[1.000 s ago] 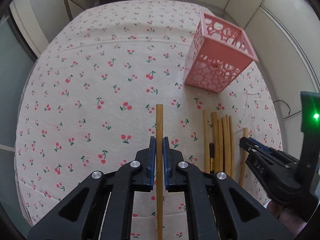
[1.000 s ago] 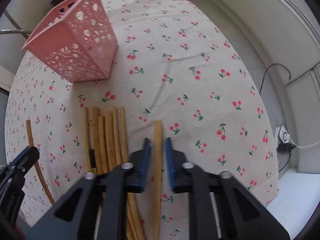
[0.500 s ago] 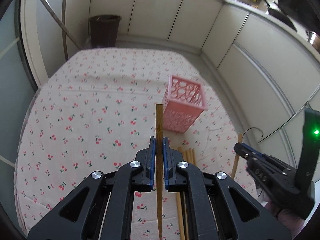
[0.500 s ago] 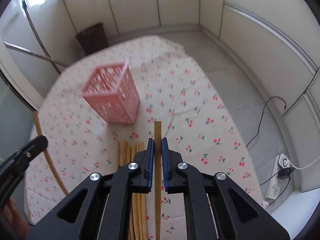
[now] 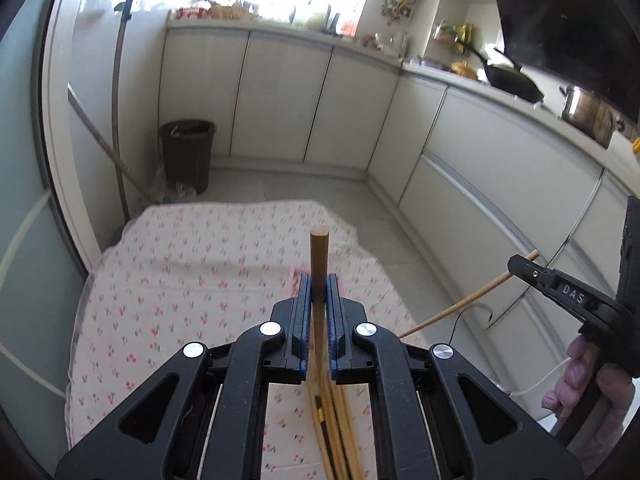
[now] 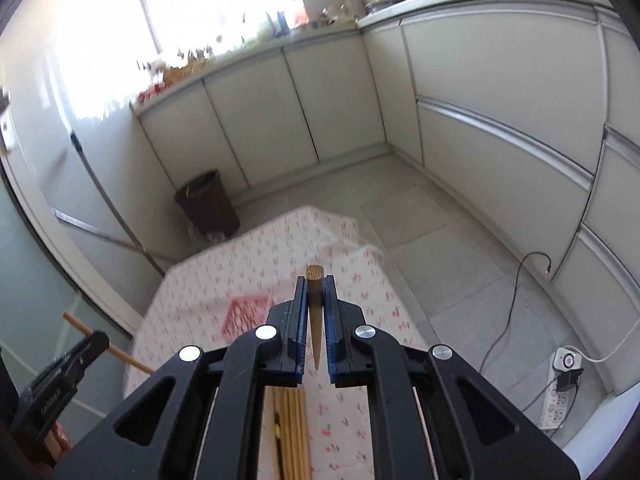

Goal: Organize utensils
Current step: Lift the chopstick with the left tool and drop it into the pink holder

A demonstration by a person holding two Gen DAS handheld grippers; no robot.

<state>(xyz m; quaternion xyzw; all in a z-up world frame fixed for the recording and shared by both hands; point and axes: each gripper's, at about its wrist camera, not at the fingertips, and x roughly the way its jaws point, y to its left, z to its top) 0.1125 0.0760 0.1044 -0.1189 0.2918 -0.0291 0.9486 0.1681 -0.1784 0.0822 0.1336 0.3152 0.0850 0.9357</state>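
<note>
My left gripper (image 5: 319,286) is shut on a brown wooden chopstick (image 5: 319,256) that points up and forward. My right gripper (image 6: 315,289) is shut on another wooden chopstick (image 6: 314,296). Both are lifted high above the table. The right gripper (image 5: 560,290) with its chopstick (image 5: 468,304) shows at the right of the left wrist view. The left gripper (image 6: 60,376) shows at the lower left of the right wrist view. Several chopsticks (image 5: 336,428) lie in a bundle on the cherry-print tablecloth (image 5: 180,280); they also show in the right wrist view (image 6: 290,432). The pink perforated basket (image 6: 246,314) stands blurred on the table.
A brown bin (image 5: 187,154) stands on the floor past the table's far edge. White kitchen cabinets (image 5: 280,96) run along the back and right. A power strip (image 6: 560,396) and cable (image 6: 516,300) lie on the floor at the right.
Both grippers have risen and tilted up with their chopsticks. The table has dropped low in both views and the kitchen cabinets have come into sight.
</note>
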